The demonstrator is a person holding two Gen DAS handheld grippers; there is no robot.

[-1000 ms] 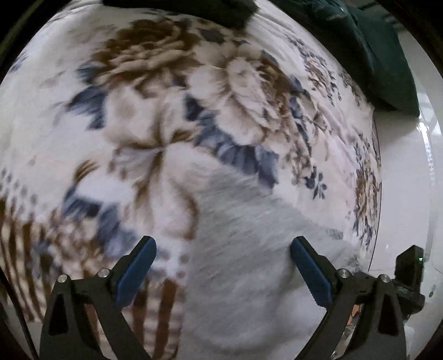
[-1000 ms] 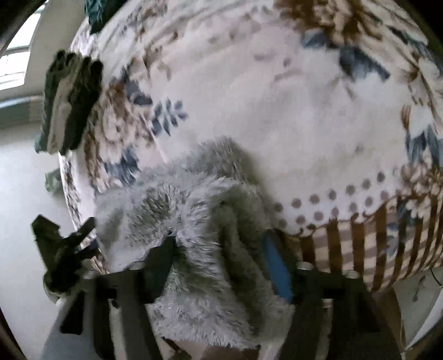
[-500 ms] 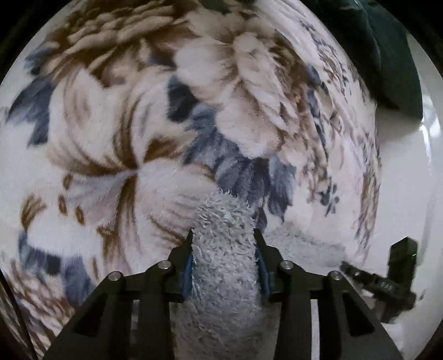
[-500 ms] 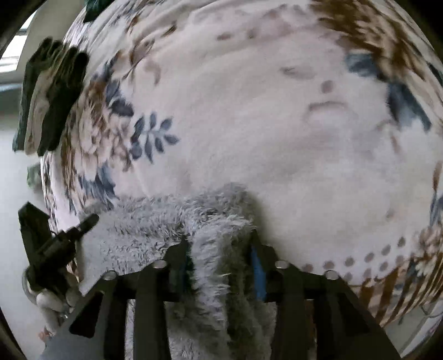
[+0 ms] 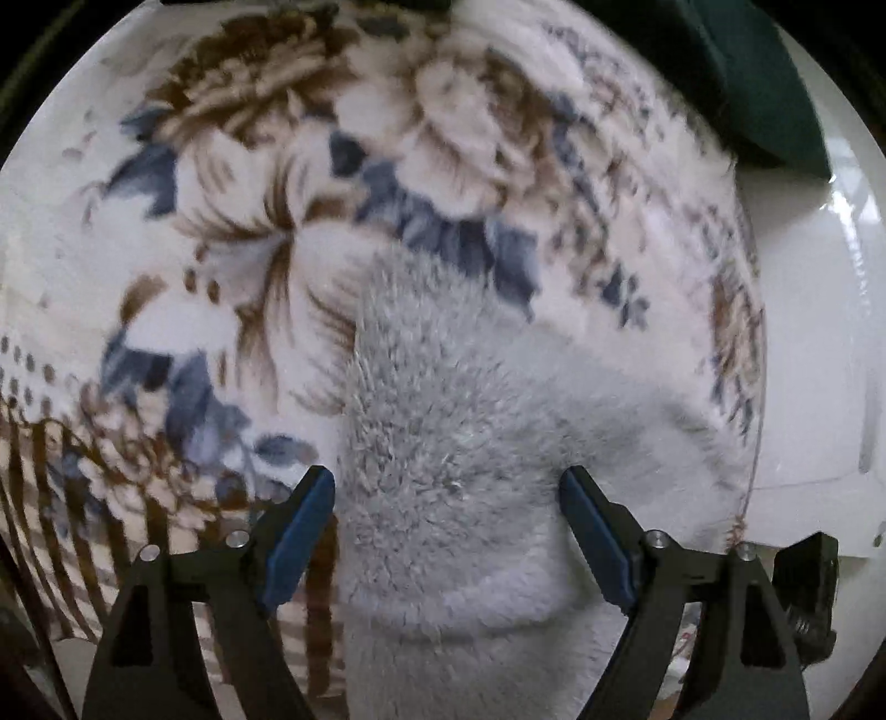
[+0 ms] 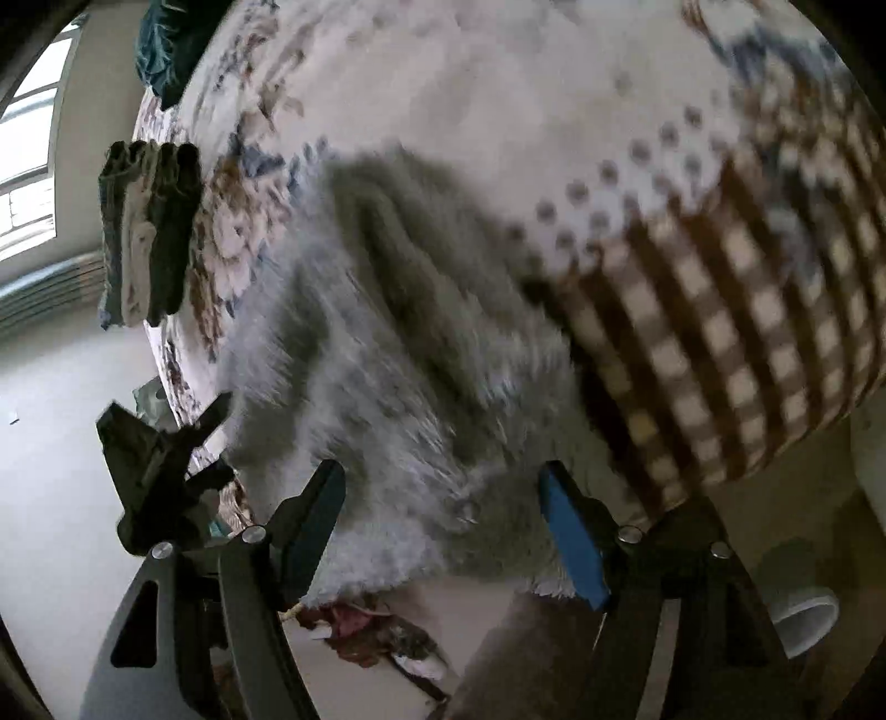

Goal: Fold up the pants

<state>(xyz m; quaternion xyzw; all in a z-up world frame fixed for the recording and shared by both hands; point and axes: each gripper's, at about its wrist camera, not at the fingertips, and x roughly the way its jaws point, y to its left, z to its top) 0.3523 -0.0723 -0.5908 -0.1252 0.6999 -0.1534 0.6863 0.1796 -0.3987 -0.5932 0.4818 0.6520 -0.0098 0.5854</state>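
Surface was a bed under a plush floral blanket (image 5: 266, 232): cream ground, brown and blue flowers, a dotted band, then brown checks toward the near edge (image 6: 720, 343). Left wrist view: dark green fabric (image 5: 764, 94) at the far right corner of the bed, glossy white floor (image 5: 814, 343) beyond the right edge. Right wrist view: window (image 6: 27, 160) at far left, a stack of folded clothes (image 6: 147, 232) at the bed's edge beside it, another dark green item (image 6: 166, 50) at the far corner, pale floor (image 6: 55, 421) below

Fluffy grey pants (image 5: 459, 459) lay bunched at the near edge of the bed, close to its corner, part hanging over the edge (image 6: 398, 421)

Left gripper (image 5: 446, 531): fingers spread wide apart, nothing pinched; pants sat between and ahead of the blue pads (image 5: 299, 531), fabric filling the gap, contact with the pads unclear

Right gripper (image 6: 443, 526): also spread apart, nothing clamped; pants bulk just ahead of and between the fingertips (image 6: 570, 531), heavily motion-blurred. The other gripper's black body showed at the left of the pants in this view
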